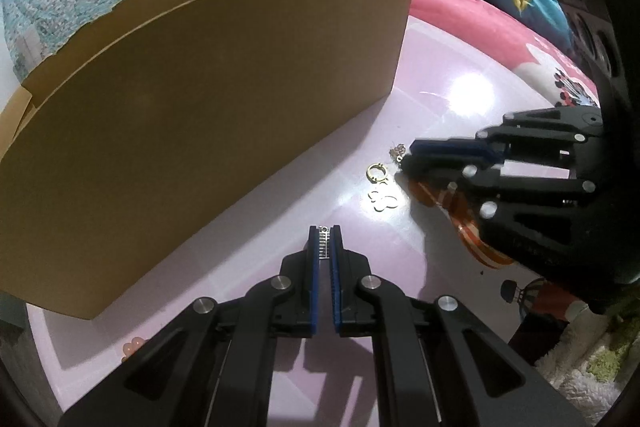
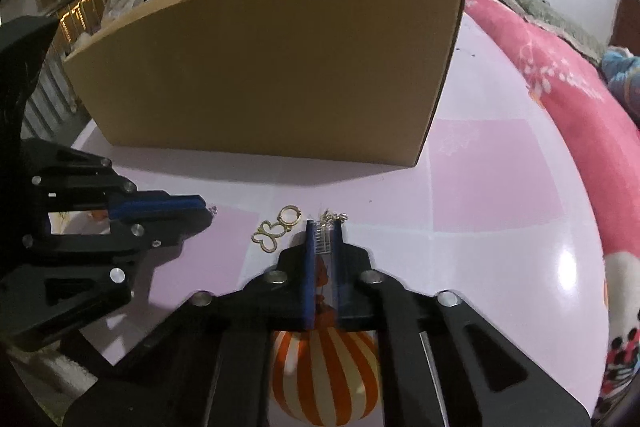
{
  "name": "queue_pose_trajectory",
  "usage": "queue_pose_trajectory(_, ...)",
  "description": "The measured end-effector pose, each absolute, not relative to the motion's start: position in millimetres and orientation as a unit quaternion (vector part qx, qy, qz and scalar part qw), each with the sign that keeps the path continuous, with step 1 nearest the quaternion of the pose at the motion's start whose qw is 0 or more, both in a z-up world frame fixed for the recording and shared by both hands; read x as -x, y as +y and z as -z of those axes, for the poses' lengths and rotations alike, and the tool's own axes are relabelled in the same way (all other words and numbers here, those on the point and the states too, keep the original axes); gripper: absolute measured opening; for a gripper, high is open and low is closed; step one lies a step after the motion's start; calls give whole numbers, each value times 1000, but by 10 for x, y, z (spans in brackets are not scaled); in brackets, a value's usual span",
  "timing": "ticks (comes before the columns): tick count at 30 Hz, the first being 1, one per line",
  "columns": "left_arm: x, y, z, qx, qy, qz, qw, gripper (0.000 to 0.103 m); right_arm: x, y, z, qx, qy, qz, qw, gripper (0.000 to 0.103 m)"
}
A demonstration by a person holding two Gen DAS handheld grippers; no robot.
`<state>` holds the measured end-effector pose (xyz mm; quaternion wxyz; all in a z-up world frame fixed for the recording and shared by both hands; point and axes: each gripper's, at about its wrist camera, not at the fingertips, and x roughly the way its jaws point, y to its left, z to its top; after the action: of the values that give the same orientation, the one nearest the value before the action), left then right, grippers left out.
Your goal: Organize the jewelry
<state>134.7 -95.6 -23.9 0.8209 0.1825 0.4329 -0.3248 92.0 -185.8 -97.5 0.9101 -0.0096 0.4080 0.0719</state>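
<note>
Two loose pieces showing: one gold butterfly charm on a hoop (image 2: pixel 276 230), lying flat on the pink table (image 2: pixel 492 187); one small chain cluster (image 2: pixel 334 217) sitting at the right gripper (image 2: pixel 324 227) tips. One cardboard box (image 2: pixel 272 67) standing open-topped behind them. Left gripper (image 1: pixel 324 231) is pinching a small silver ridged piece (image 1: pixel 323 243). Right jaws are nearly together around a clear ridged bit; grip uncertain. Red floral blanket (image 2: pixel 560 67) is lying beyond the table.
</note>
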Motion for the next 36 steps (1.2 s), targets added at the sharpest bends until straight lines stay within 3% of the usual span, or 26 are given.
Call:
queue_pose_trajectory(2, -1343, -955, 241, -181, 432, 325, 822, 5, -907, -1897, 960, -2, 407, -76, 910, 0)
queue_pose_trajectory(13, -1321, -913, 244, -178, 430, 324, 823, 5, -827, -1930, 871, -14, 399, -82, 913, 0)
queue_pose_trajectory(18, -1318, -899, 239, -176, 431, 323, 824, 5, -900, -1864, 884, 6, 394, -77, 916, 16)
queue_pose_trajectory(28, -1320, -881, 234, -175, 431, 323, 824, 5, -968, -1783, 977, 50, 410, -75, 908, 16)
queue_pose_trajectory(30, -1319, -881, 234, -175, 431, 323, 824, 5, -978, -1799, 975, 47, 412, -76, 907, 13)
queue_pose_trajectory(31, -1318, -879, 233, -176, 431, 323, 824, 5, -983, -1807, 976, 46, 412, -77, 907, 6)
queue_pose_trajectory(36, -1316, -874, 233, -176, 430, 325, 824, 5, -988, -1855, 973, 34, 411, -78, 907, 5)
